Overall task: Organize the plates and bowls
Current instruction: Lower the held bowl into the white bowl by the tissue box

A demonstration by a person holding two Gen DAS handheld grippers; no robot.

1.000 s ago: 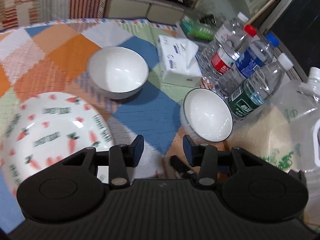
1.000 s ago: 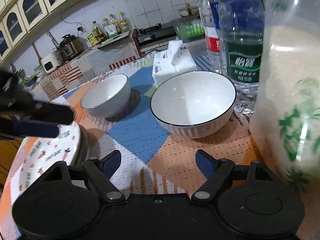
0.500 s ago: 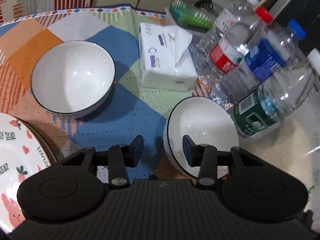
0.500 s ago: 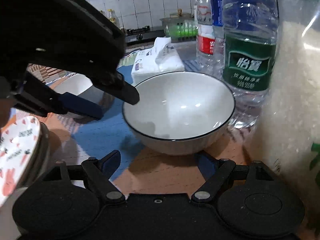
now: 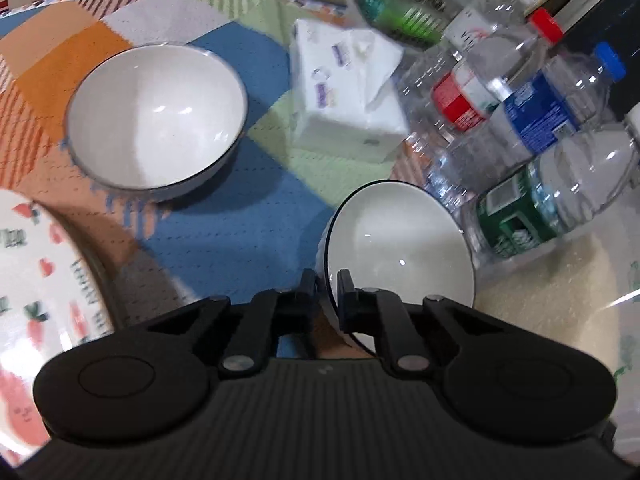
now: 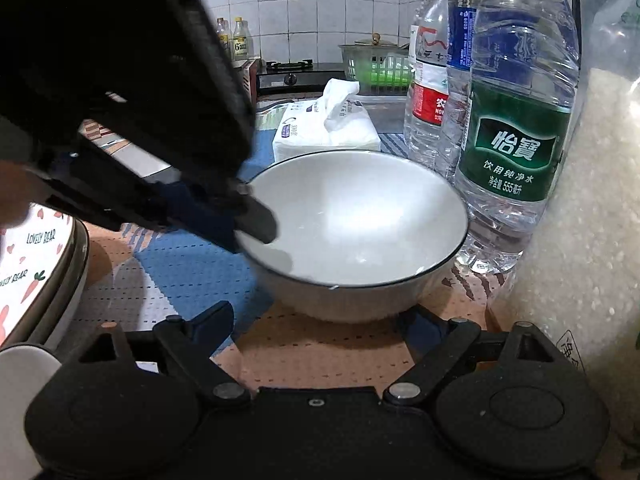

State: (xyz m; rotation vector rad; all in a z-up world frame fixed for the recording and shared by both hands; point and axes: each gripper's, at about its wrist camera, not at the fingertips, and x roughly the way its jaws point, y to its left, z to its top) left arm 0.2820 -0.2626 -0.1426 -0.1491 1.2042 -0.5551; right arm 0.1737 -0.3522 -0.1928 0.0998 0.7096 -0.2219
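My left gripper [image 5: 326,284] is shut on the near-left rim of a white bowl with a dark rim [image 5: 400,248], one finger inside and one outside. The same bowl [image 6: 360,224] fills the middle of the right wrist view, with the left gripper [image 6: 256,220] clamped on its left rim. My right gripper [image 6: 316,320] is open, its fingers spread low in front of that bowl and holding nothing. A second white bowl [image 5: 160,116] sits farther left on the cloth. A carrot-patterned plate [image 5: 36,280] lies at the left edge; it also shows in the right wrist view [image 6: 36,268].
Water bottles [image 5: 520,128] stand close behind and right of the held bowl, also in the right wrist view [image 6: 516,136]. A tissue pack [image 5: 344,92] lies behind it. A clear bag of rice [image 6: 592,220] stands on the right. A patchwork cloth [image 5: 224,232] covers the table.
My left gripper moved right and down to the near bowl and closed on its rim. My right gripper came closer to the bowl and stayed open.
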